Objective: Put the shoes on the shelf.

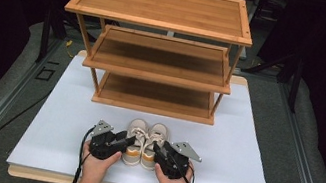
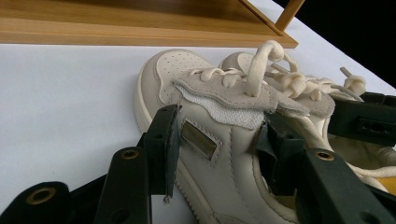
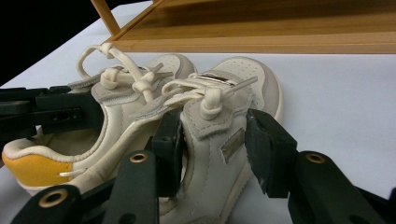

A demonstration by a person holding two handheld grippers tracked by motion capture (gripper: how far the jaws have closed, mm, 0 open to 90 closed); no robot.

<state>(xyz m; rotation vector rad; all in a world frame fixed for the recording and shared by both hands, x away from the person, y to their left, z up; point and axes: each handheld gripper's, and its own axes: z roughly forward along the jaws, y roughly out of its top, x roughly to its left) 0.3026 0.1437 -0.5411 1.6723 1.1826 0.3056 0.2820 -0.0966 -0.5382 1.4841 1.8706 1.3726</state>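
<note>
Left hand-held gripper (image 2: 217, 140) and right hand-held gripper (image 3: 212, 149) are each set astride one shoe, jaws not visibly pressed shut.
Brass side tags are revealed in the gripper views; from above, the left shoe (image 1: 135, 140) and right shoe (image 1: 154, 143) are seen mid-worktop (image 1: 251, 153), with open room before the rack (image 1: 157, 55).

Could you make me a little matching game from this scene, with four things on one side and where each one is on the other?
Things:
1. wooden rack
2. shoe on the left
3. shoe on the right
4. white board

Places:
a. between the jaws of the right gripper
b. lying under both shoes
c. standing behind the shoes
d. between the jaws of the left gripper

Pairs: 1-c, 2-d, 3-a, 4-b
</note>
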